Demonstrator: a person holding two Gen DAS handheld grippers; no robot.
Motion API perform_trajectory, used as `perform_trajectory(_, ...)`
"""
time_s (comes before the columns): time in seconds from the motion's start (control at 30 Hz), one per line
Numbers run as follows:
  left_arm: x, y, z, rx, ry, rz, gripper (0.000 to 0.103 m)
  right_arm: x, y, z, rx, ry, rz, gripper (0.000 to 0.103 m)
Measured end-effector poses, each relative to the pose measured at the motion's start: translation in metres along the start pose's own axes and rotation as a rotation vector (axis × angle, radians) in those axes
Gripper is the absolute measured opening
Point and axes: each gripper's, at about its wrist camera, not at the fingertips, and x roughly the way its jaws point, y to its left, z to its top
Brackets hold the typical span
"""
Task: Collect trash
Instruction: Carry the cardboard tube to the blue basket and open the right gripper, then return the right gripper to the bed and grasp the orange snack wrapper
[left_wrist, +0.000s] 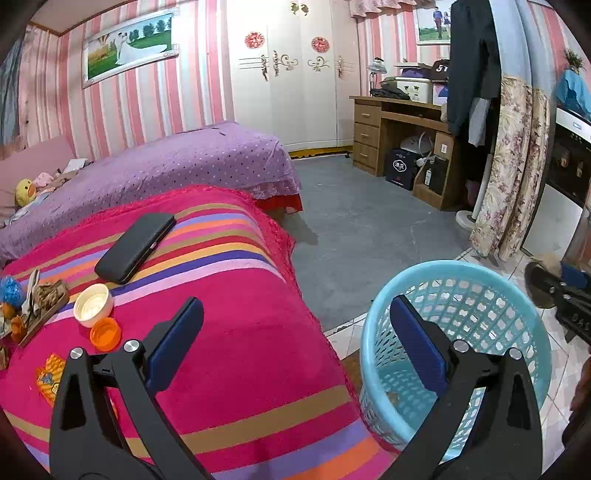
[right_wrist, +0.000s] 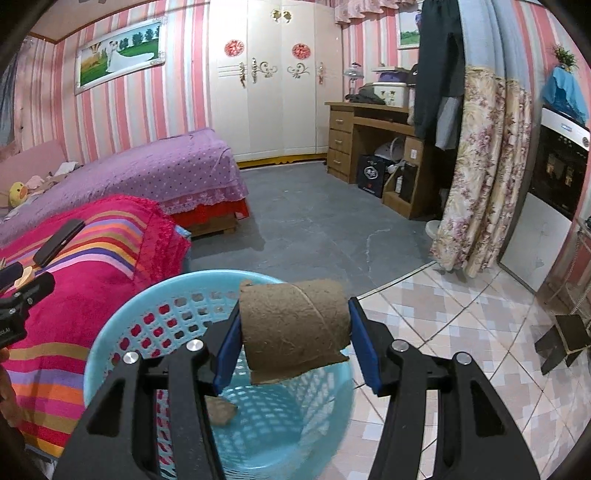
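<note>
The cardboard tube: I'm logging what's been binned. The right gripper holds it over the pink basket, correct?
Not quite: the basket is light blue, not pink, as the right wrist view shows. The right gripper does hold the cardboard tube over it, jaws closed on the tube's ends.

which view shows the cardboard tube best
The right wrist view: the cardboard tube fills the middle, clamped between the right gripper fingers above the blue basket. The left wrist view shows only its fuzzy end at the far right edge, mostly cut off.
</note>
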Motion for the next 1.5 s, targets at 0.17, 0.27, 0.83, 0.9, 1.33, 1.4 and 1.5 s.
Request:
perform_trajectory(0.17, -0.006, 0.009, -0.003, -0.003, -0.003, 0.014, 0.098, 0.008, 0.011, -0.003, 0.002, 0.027, 0.002, 0.086)
perform_trajectory(0.27, -0.012, 0.017, -0.005, -0.006, -0.004, 0.024, 0.098, -0.001, 0.009, 0.0, 0.019, -0.008, -0.044, 0.092)
perform_trajectory(0.83, -0.103, 0.157, -0.024, -0.064, -0.045, 0.222, 0.098, -0.047, 0.126, 0.019, -0.012, -0.147, 0.067, 0.098)
perform_trajectory(0.9, -0.116, 0.183, -0.028, -0.078, -0.046, 0.253, 0.098, -0.052, 0.149, 0.017, -0.039, -0.147, 0.1, 0.098)
perform_trajectory(1.33, -0.132, 0.318, -0.081, -0.207, 0.031, 0.373, 0.098, -0.065, 0.279, -0.01, -0.184, -0.082, 0.314, 0.098)
perform_trajectory(1.4, -0.132, 0.334, -0.089, -0.215, 0.043, 0.392, 0.098, -0.064, 0.296, -0.017, -0.203, -0.06, 0.332, 0.098)
perform_trajectory(1.5, -0.133, 0.357, -0.101, -0.243, 0.06, 0.426, 0.098, -0.061, 0.319, -0.028, -0.247, -0.033, 0.343, 0.098)
